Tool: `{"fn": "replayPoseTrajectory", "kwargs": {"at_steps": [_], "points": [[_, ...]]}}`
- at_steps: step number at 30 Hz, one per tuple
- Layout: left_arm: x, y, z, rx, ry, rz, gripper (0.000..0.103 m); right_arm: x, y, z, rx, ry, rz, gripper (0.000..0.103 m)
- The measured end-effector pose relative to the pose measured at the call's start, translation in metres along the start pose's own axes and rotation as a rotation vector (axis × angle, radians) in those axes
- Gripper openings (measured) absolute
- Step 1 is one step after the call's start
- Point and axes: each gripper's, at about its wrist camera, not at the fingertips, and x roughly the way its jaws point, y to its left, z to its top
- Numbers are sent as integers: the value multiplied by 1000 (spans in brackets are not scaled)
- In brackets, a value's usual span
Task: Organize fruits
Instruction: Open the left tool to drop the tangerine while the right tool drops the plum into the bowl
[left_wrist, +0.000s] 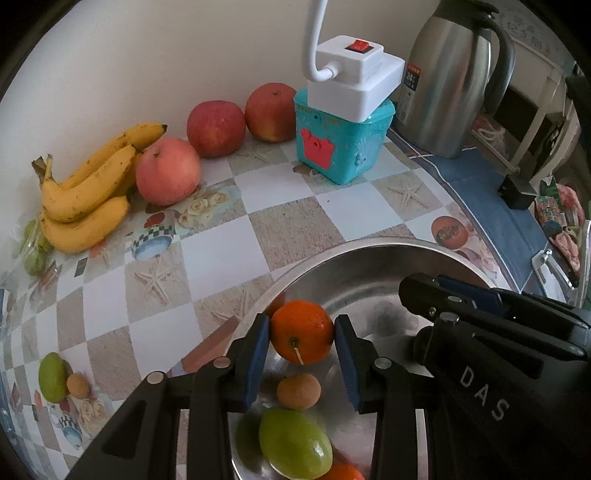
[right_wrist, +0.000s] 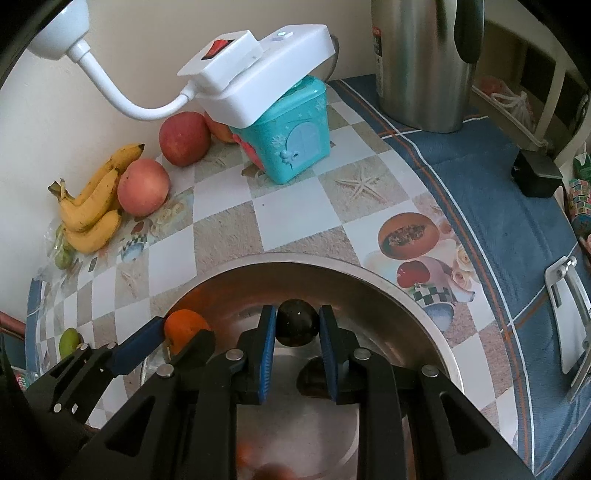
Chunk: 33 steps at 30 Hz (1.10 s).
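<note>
My left gripper (left_wrist: 302, 334) is shut on an orange tangerine (left_wrist: 301, 329) and holds it over the steel bowl (left_wrist: 369, 254). Under it in the bowl lie a small tan fruit (left_wrist: 298, 390), a green fruit (left_wrist: 293, 443) and another orange (left_wrist: 341, 472). My right gripper (right_wrist: 297, 325) is shut on a dark round fruit (right_wrist: 297, 322) above the same bowl (right_wrist: 388, 288); another dark fruit (right_wrist: 312, 376) lies below it. The left gripper with its tangerine (right_wrist: 183, 328) shows at the left of the right wrist view.
Bananas (left_wrist: 85, 192) and three apples (left_wrist: 168, 171) (left_wrist: 216, 127) (left_wrist: 271, 110) lie along the wall. A teal box (left_wrist: 341, 142) carries a white power strip (left_wrist: 354, 79). A steel kettle (left_wrist: 454, 77) stands at the back right. A green fruit (left_wrist: 51, 376) and a tan one (left_wrist: 78, 385) lie on the table at the left.
</note>
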Motion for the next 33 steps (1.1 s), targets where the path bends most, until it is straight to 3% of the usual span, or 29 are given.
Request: {"fn": "replayPoseTrajectory", "kwargs": {"at_steps": [9, 15, 21, 25, 28, 33], "points": [[-6, 7, -5, -45, 2, -24, 40, -2, -1, 0, -1, 17, 11, 25], [-12, 12, -8, -86, -4, -56, 41, -9, -3, 0, -7, 8, 23, 37], [-29, 21, -10, -130, -27, -82, 47, -20, -3, 1, -23, -8, 3, 38], [-37, 35, -12, -182, -20, -71, 48, -23, -1, 0, -21, 16, -10, 39], [-41, 52, -17, -238, -5, -36, 55, -23, 0, -3, -9, 45, -16, 39], [-47, 87, -26, -355, 21, 16, 55, -21, 10, -9, -30, 77, -41, 39]]}}
